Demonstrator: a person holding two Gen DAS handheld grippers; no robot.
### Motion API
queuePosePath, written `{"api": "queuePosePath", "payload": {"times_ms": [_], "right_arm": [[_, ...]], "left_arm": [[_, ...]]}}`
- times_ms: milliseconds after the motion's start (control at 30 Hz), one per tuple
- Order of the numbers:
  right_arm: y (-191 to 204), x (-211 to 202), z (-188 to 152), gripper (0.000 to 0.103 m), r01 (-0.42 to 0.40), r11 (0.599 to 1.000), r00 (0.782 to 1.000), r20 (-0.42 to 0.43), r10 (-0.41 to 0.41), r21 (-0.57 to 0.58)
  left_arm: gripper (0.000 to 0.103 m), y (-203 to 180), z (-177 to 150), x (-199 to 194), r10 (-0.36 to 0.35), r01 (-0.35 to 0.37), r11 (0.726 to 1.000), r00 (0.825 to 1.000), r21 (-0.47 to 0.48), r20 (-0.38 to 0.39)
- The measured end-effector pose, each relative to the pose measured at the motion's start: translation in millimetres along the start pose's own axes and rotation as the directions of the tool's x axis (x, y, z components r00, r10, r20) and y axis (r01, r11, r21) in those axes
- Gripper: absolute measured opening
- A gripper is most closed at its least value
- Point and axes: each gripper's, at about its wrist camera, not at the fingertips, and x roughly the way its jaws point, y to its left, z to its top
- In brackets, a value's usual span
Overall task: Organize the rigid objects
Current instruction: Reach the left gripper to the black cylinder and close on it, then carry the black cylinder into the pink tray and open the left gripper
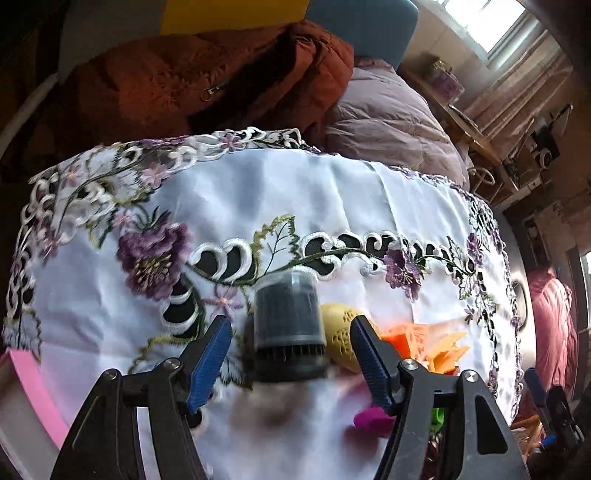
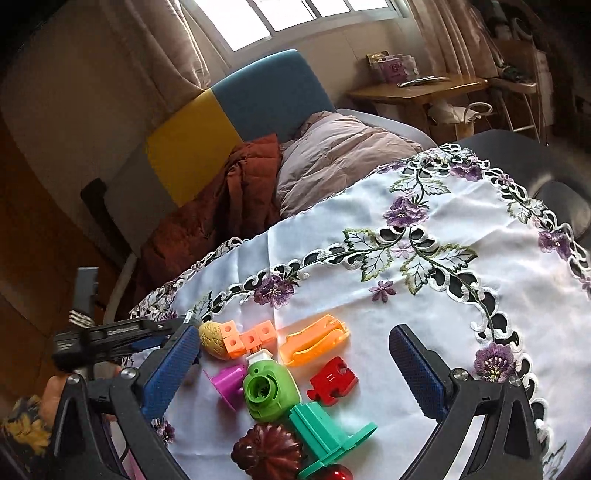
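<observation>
A cluster of small plastic toys, among them a green camera-shaped toy (image 2: 269, 391), a red puzzle piece (image 2: 332, 380) and an orange clip (image 2: 314, 343), lies unsorted on the white embroidered cloth covering the surface (image 2: 461, 332); sorting seems barely begun. The left claw (image 1: 291, 354) tilts steeply down, spread wide around a dark cylindrical capped container (image 1: 288, 325), pads not touching. The right claw (image 2: 295, 373) hovers released above the toys.

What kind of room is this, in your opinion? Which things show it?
Probably a bedroom or living room in a home. A white tablecloth embroidered with purple flowers covers the table, a padded lilac quilt lies beside a blue and yellow upholstered seat back, and a curtained window stands behind.
</observation>
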Motion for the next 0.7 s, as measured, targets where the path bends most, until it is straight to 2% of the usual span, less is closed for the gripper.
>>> {"api": "queuePosePath", "payload": {"times_ms": [133, 167, 233, 267, 367, 500, 700], "right_arm": [[-0.7, 0.4, 0.4, 0.103, -0.002, 1.0, 1.0, -0.001, 0.002, 0.005], [-0.3, 0.5, 0.5, 0.103, -0.001, 1.0, 1.0, 0.001, 0.001, 0.004], [0.1, -0.5, 0.8, 0.103, -0.001, 1.0, 1.0, 0.008, 0.001, 0.002], [-0.1, -1.2, 1.0, 0.103, 0.002, 1.0, 1.0, 0.011, -0.002, 0.001], [-2.5, -2.2, 2.2, 0.103, 0.01, 1.0, 1.0, 0.019, -0.011, 0.01], [-8.5, -0.5, 3.7, 0.103, -0.006, 0.999, 1.0, 0.006, 0.006, 0.04], [-8.4, 11.7, -0.4, 0.103, -0.058, 0.997, 0.995, -0.076, 0.061, 0.052]], "left_arm": [[0.066, -0.1, 4.9, 19.4, -0.019, 0.018, 1.0, 0.998, -0.011, -0.063], [0.061, 0.4, 4.9, 25.7, -0.015, 0.014, 1.0, 0.997, -0.016, -0.08], [0.046, 5.6, 0.3, 26.9, -0.066, 0.063, 0.996, 0.996, -0.06, -0.059], [0.044, 6.5, -1.9, 24.8, -0.076, 0.073, 0.995, 0.996, -0.071, -0.048], [0.043, 6.7, -17.5, 15.3, -0.039, 0.038, 0.998, 0.999, -0.042, -0.021], [0.043, 11.1, -46.1, -3.8, -0.05, 0.051, 0.998, 0.999, -0.034, 0.02], [0.043, -0.5, -96.3, -40.9, -0.046, 0.043, 0.998, 0.995, 0.042, 0.091]]}}
